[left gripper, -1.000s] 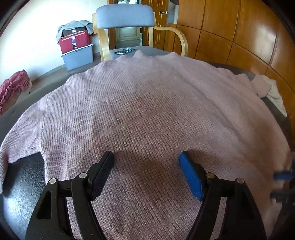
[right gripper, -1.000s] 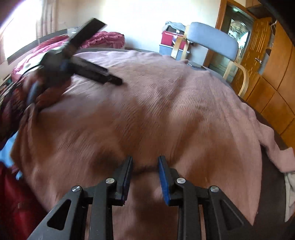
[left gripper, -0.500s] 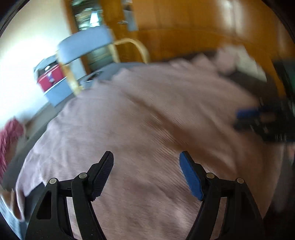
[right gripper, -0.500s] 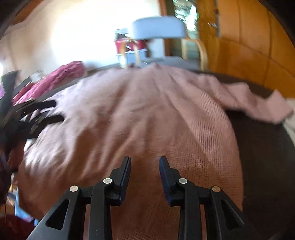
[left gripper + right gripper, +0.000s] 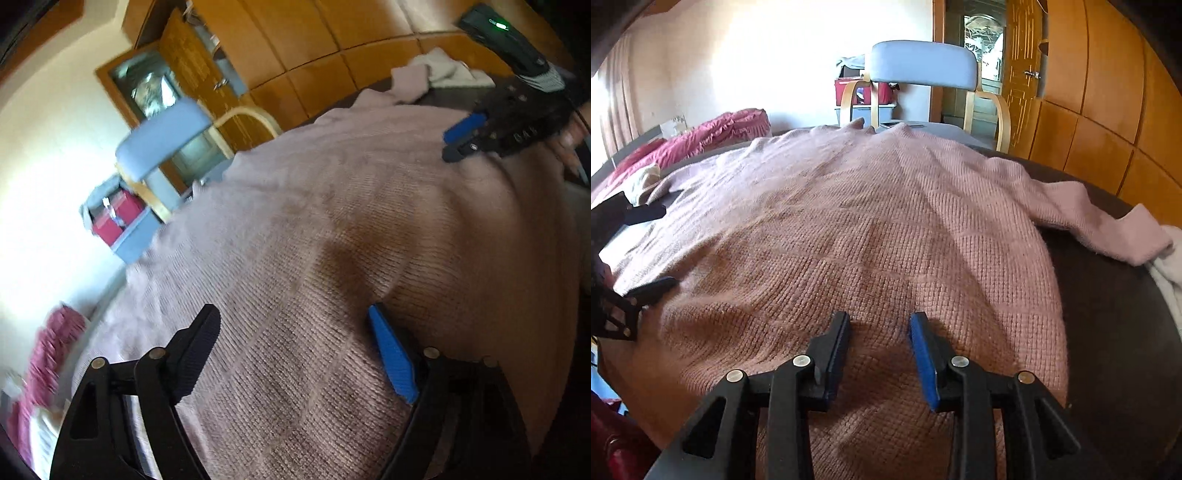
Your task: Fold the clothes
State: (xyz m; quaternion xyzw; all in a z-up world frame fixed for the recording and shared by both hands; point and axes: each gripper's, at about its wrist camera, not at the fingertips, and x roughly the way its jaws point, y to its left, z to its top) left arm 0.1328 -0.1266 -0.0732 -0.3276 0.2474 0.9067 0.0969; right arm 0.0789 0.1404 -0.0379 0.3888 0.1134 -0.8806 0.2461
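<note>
A pink knitted sweater (image 5: 332, 240) lies spread flat over a dark round table; it also fills the right wrist view (image 5: 849, 240). Its right sleeve (image 5: 1108, 229) trails off to the right. My left gripper (image 5: 291, 332) is wide open, tilted, low over the sweater's hem area, holding nothing. My right gripper (image 5: 879, 332) is open with a narrower gap, low over the sweater's near edge, empty. The right gripper also shows in the left wrist view (image 5: 465, 136) at the upper right. The left gripper shows at the left edge of the right wrist view (image 5: 635, 251).
A blue chair with wooden arms (image 5: 923, 70) stands behind the table. A red and grey storage box (image 5: 118, 229) sits by the wall. A dark red ruffled cloth (image 5: 701, 140) lies at the left. A white cloth (image 5: 1167, 280) lies at the right. Wooden panels (image 5: 1108, 110) line the right wall.
The left gripper has swung and tilted over the sweater toward its left side. The right gripper has turned to face the chair, and its jaws have opened a little wider.
</note>
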